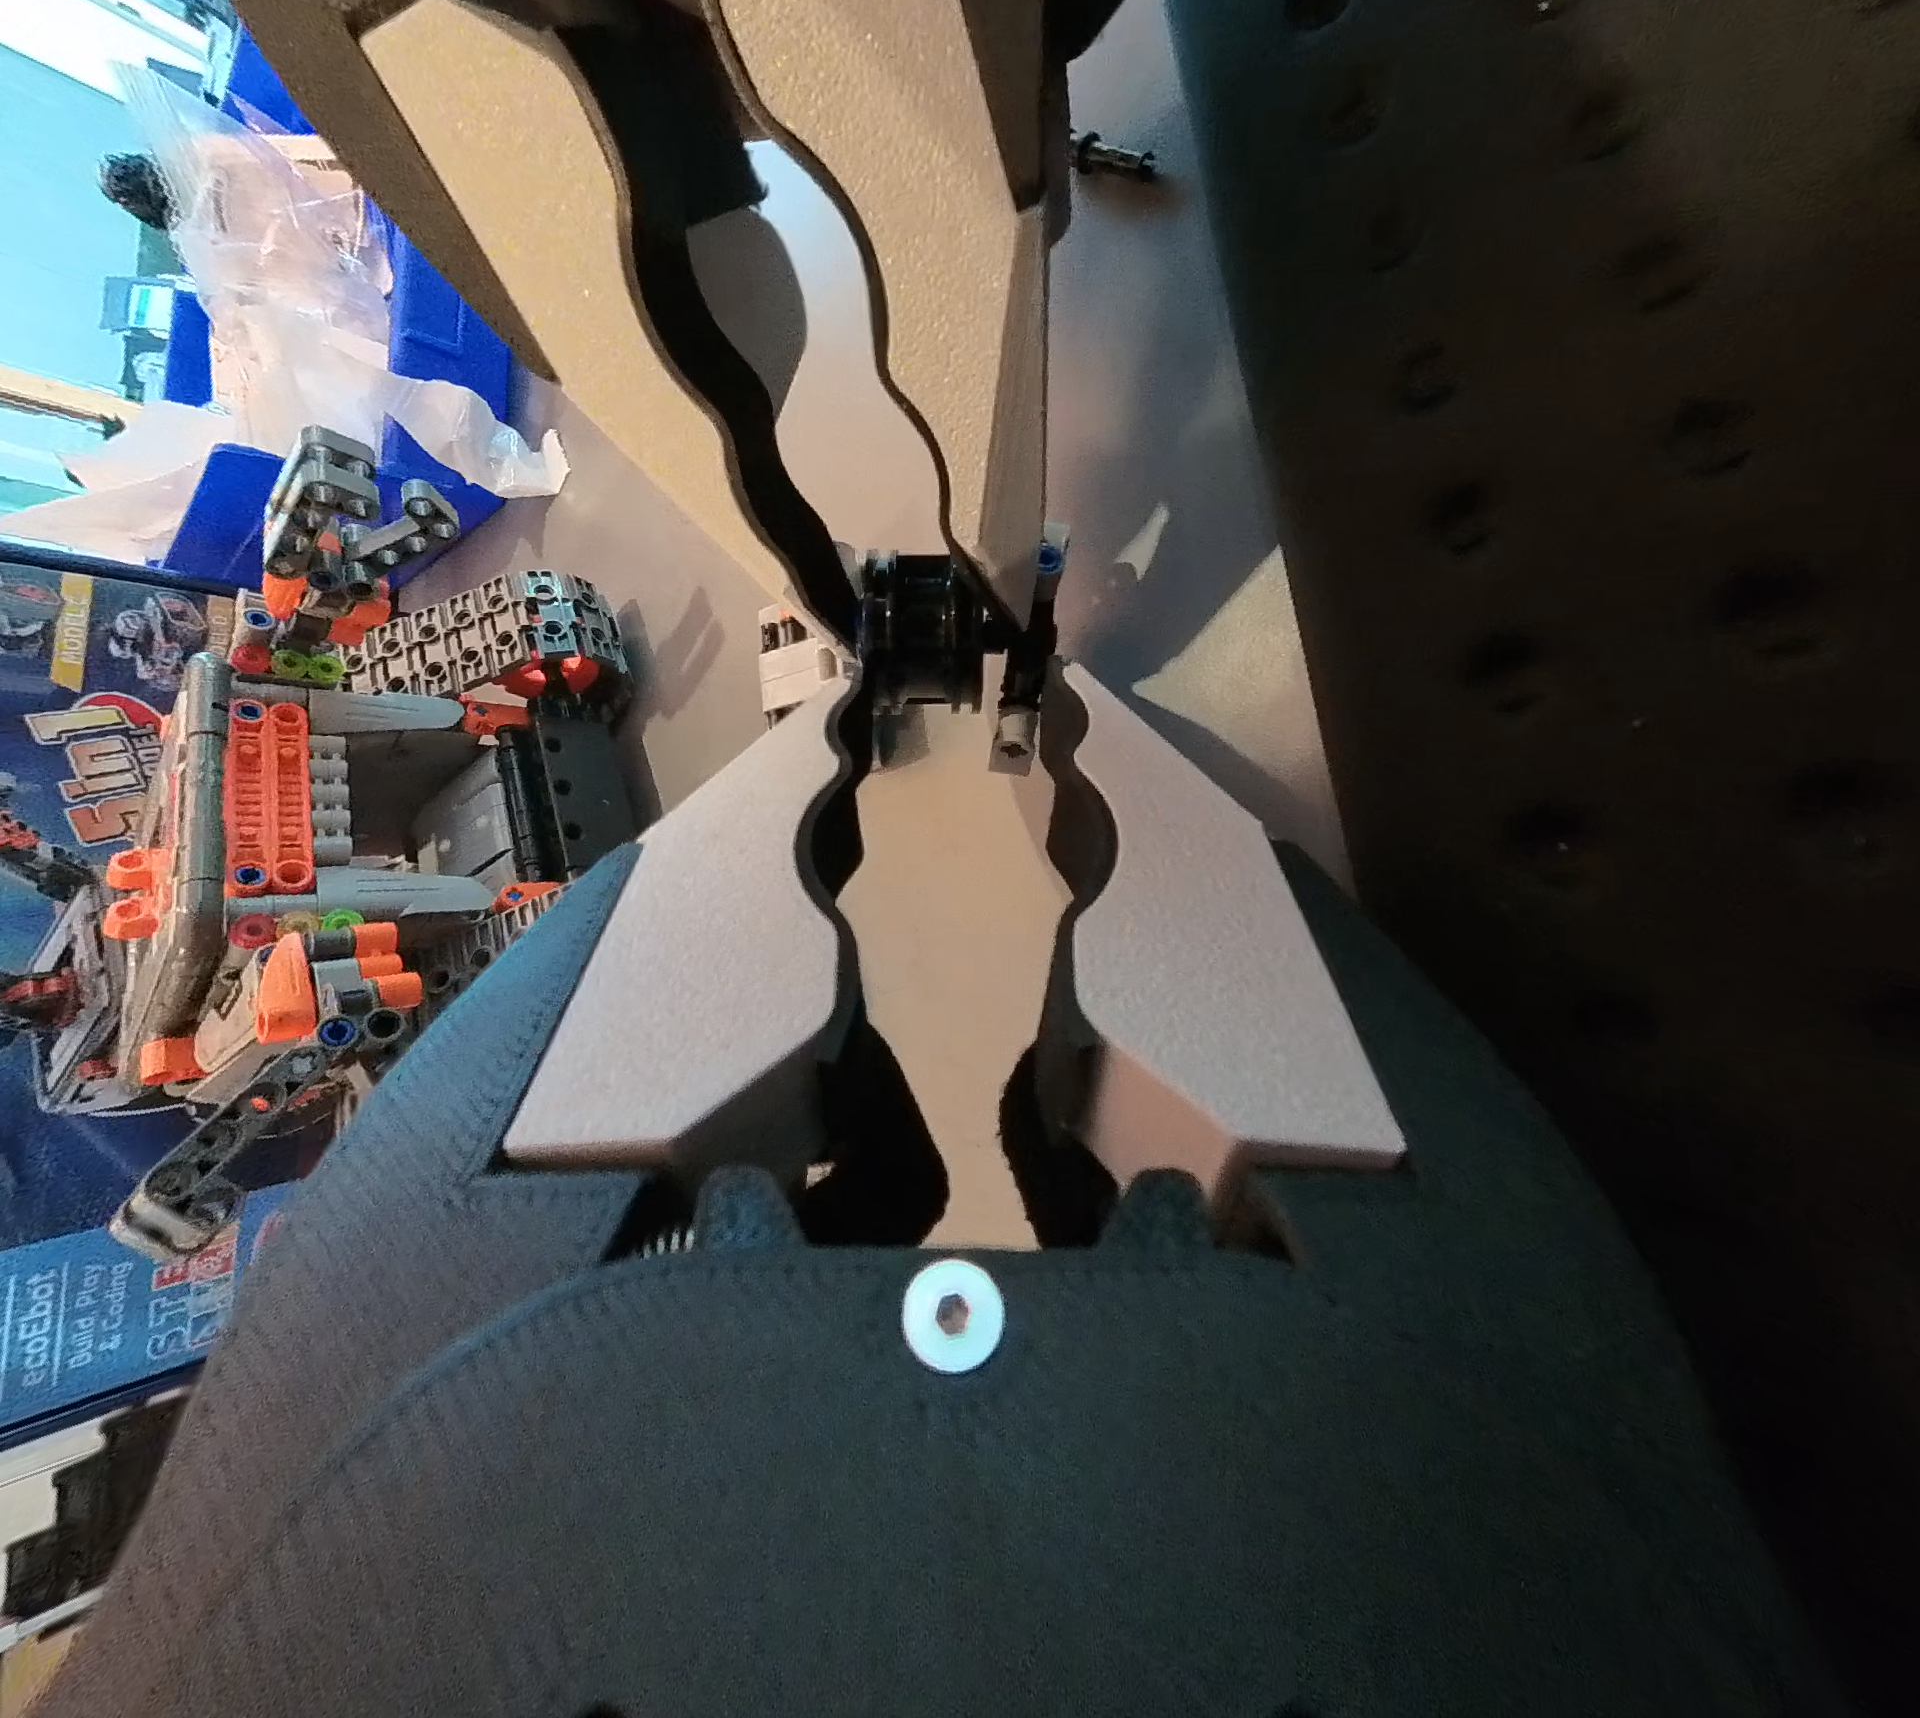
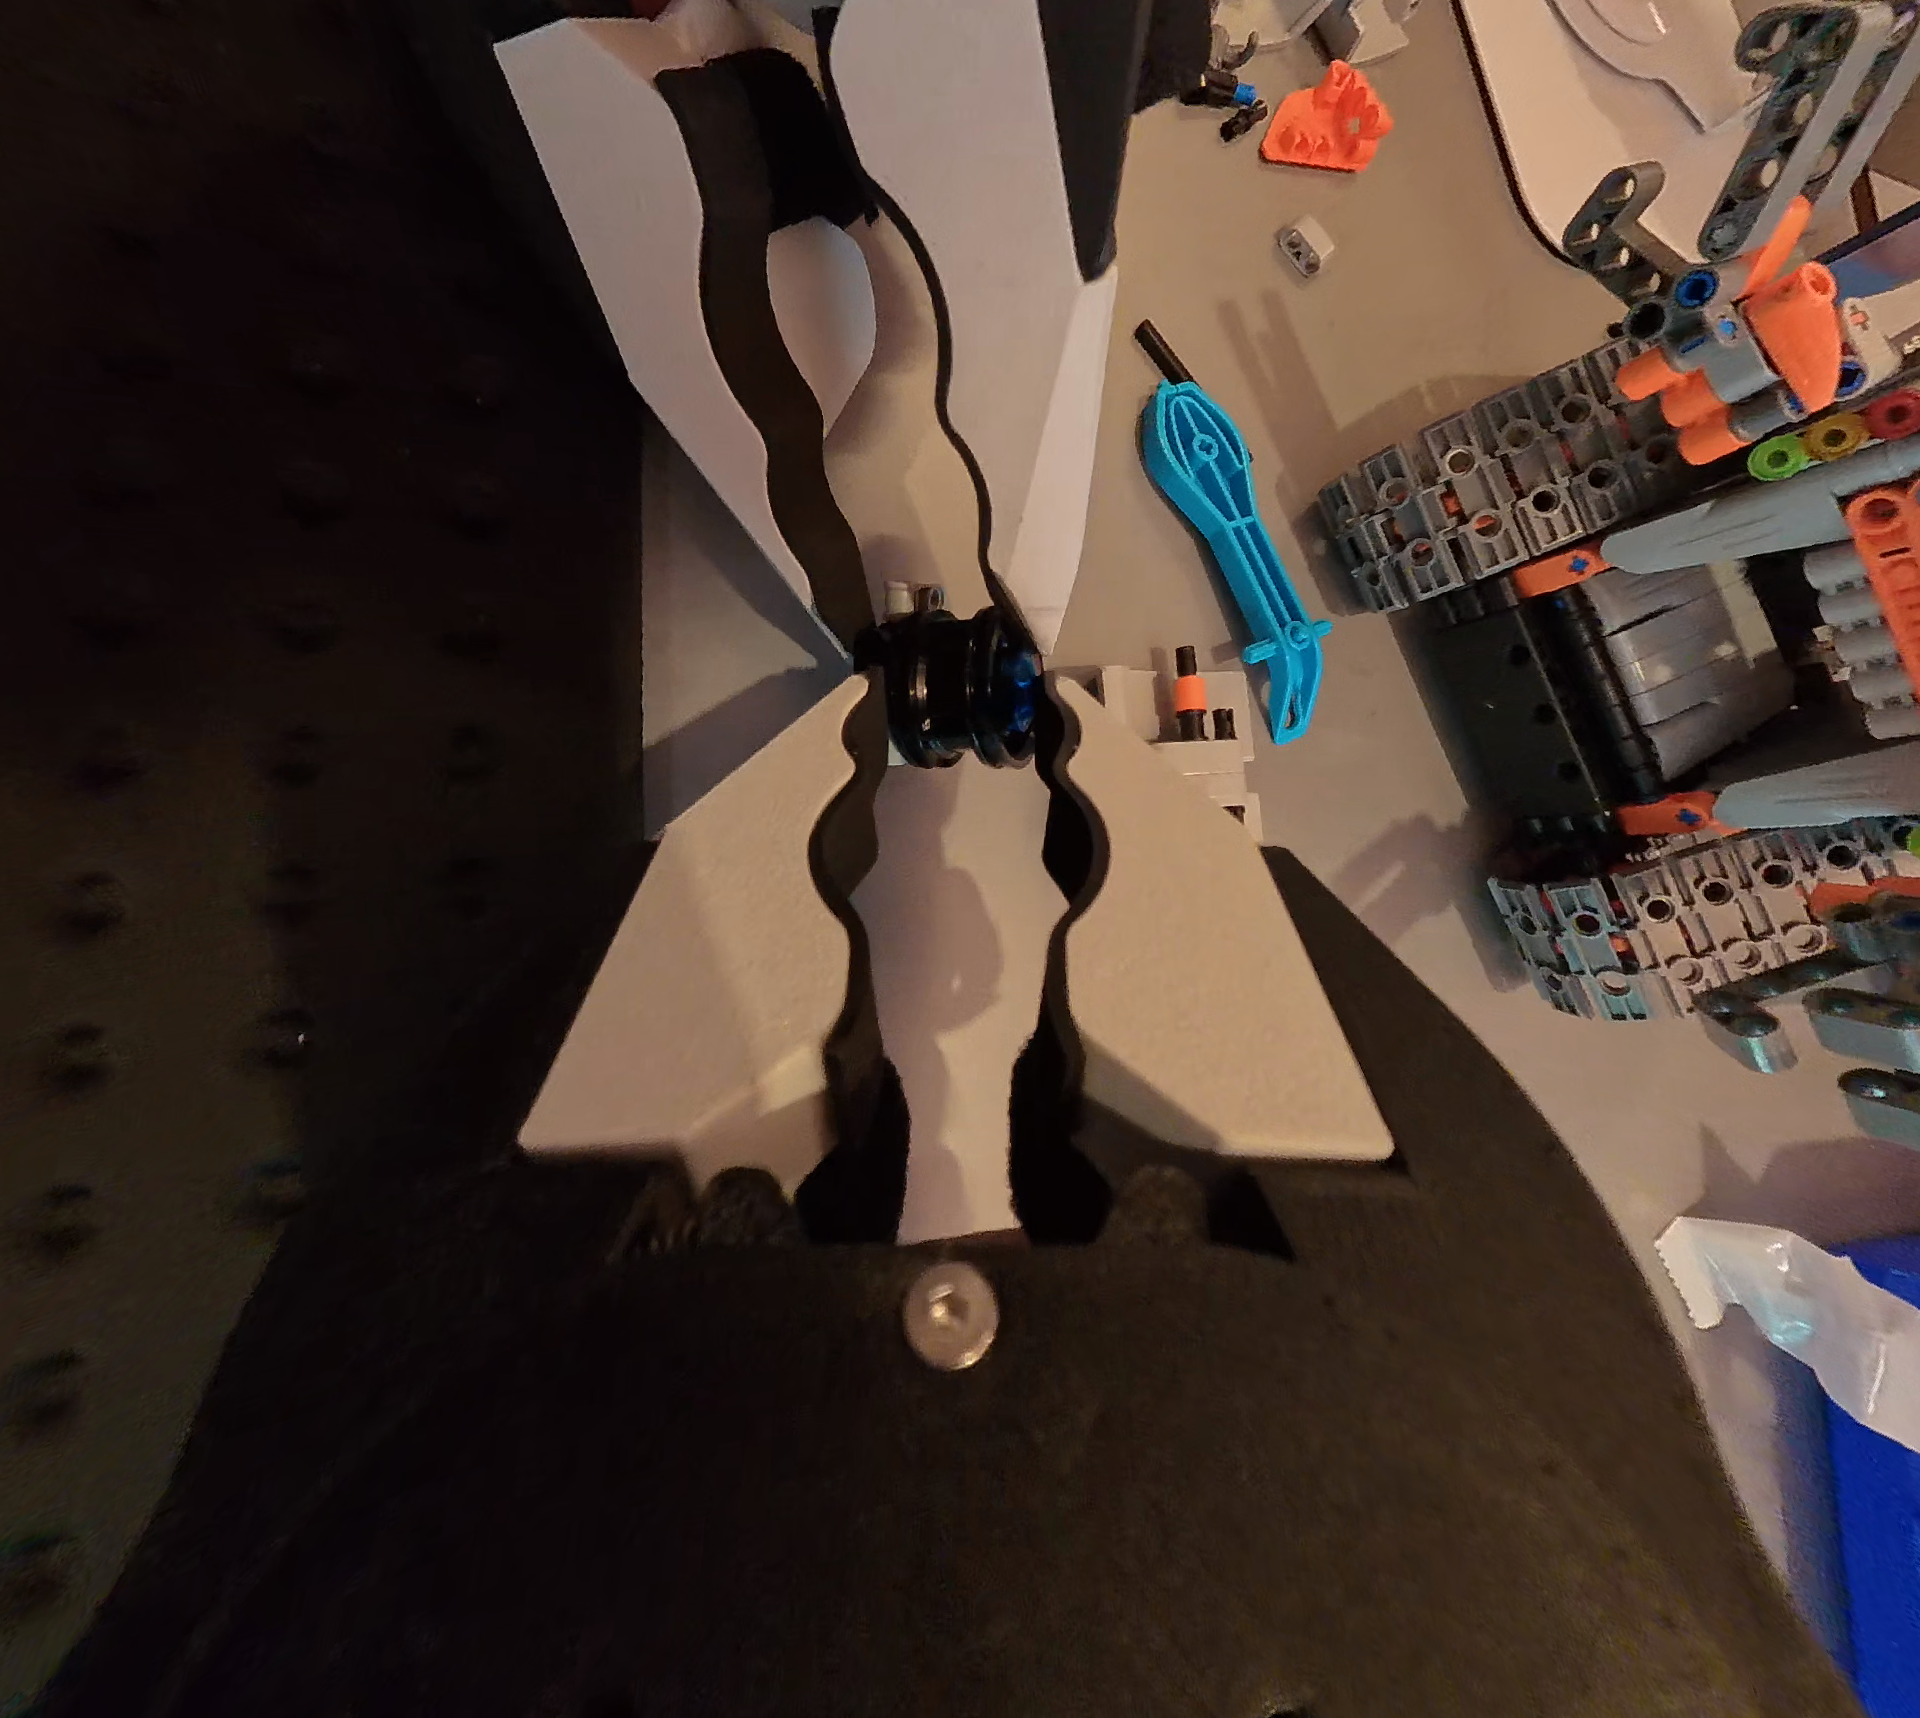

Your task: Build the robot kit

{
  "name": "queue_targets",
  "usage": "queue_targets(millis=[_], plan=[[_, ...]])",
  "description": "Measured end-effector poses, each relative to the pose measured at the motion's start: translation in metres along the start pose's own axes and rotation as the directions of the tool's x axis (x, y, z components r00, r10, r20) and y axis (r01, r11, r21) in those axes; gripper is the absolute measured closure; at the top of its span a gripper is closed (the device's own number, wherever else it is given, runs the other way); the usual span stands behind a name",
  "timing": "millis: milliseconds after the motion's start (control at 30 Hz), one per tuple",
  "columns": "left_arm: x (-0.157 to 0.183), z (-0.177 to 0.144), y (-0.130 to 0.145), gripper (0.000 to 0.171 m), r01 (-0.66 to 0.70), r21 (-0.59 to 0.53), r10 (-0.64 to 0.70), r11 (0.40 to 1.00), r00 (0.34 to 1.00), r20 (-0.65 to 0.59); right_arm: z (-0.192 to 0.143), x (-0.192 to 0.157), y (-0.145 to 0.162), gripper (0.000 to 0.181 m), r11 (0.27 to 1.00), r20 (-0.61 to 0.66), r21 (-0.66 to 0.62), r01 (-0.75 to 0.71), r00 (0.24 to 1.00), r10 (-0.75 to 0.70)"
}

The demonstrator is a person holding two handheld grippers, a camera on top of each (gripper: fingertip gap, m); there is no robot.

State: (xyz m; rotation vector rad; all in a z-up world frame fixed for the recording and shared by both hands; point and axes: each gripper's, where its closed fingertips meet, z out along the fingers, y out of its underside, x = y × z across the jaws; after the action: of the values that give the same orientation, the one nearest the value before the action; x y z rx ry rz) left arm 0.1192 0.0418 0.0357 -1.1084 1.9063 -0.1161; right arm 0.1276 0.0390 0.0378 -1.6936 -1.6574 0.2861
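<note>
Both grippers' fingers (image 2: 1132, 847) meet tip to tip on a wheel (image 2: 951, 692) above the bench (image 2: 1247, 1305). Right of them lies a pry tool (image 2: 1231, 562), then the tracked model (image 2: 1662, 733).

both tools (image 1: 940, 707) pinch one black wheel (image 1: 920, 645) beside a tracked brick vehicle (image 1: 343, 795).

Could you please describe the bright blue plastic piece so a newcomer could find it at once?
Start at the tracked brick vehicle on the grey table. Just to its left lies the blue brick-separator lever, flat, beside the right tool. It alone is sky blue and long.
</note>
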Motion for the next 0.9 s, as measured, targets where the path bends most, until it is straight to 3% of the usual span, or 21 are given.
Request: queue_targets(millis=[500,633,900], plan=[[0.011,0.009,0.002,0.143,0.028,-0.026,-0.03,0.999,0.998,-0.061,0.007,-0.009,0.005,0.157,0.986,-0.114,-0.11,0.122,0.984,-0.134],[0.014,0.01,0.0,0.143,0.072,-0.01,-0.072,0.997,0.992,-0.099,0.006,-0.01,0.005,0.155,0.997,-0.052,-0.037,0.069,0.996,-0.071],[0.016,0.014,-0.004,0.143,0.171,0.005,-0.168,0.985,0.971,-0.171,0.007,-0.013,0.011,0.146,0.995,-0.021,-0.064,0.071,0.997,-0.072]])
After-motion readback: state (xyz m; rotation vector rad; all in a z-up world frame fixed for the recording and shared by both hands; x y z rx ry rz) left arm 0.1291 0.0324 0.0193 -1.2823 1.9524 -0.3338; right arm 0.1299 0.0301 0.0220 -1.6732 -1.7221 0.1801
